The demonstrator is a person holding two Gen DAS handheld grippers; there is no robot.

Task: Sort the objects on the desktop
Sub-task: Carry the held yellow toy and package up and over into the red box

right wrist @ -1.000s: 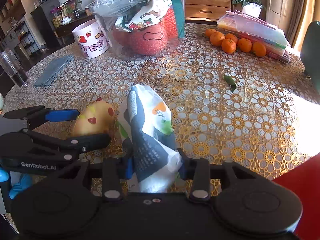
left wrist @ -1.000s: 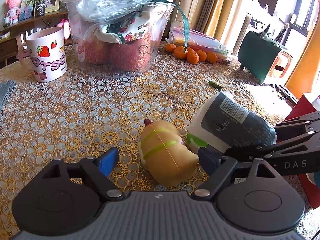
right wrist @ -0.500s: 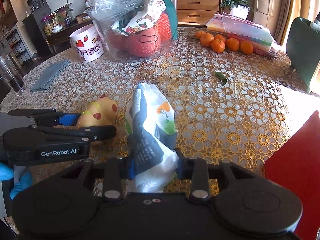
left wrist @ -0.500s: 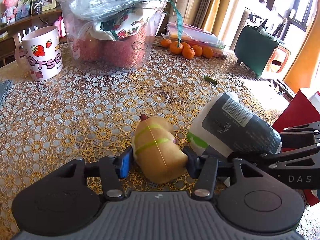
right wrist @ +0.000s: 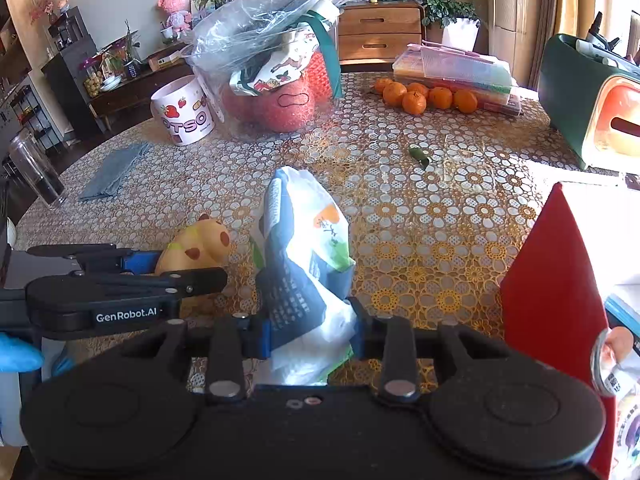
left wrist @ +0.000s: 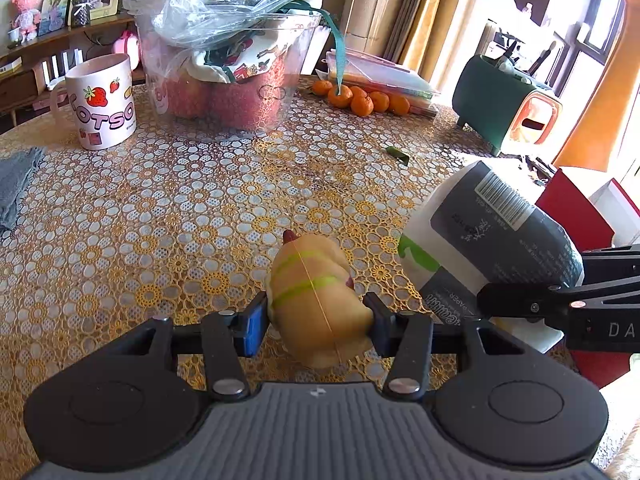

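My left gripper (left wrist: 316, 322) is shut on a soft yellow hot-dog toy (left wrist: 316, 300) with green stripes, lifted above the table; the toy also shows in the right wrist view (right wrist: 196, 242). My right gripper (right wrist: 310, 338) is shut on a white and dark grey tissue pack (right wrist: 306, 264), held off the table beside the toy; the pack shows at the right of the left wrist view (left wrist: 492, 240). The left gripper shows in the right wrist view (right wrist: 172, 270), just left of the pack.
A lace-patterned table (left wrist: 160, 208) carries a strawberry mug (left wrist: 102, 102), a clear tub of bagged goods (left wrist: 228, 76), several oranges (left wrist: 360, 98), a grey cloth (right wrist: 114, 170), a small green scrap (right wrist: 419, 156) and a green tissue box (right wrist: 588, 100). A red box (right wrist: 556, 292) stands at the right.
My left gripper closed on the hot-dog toy and lifted it. My right gripper, holding the tissue pack, rose and drew back with it.
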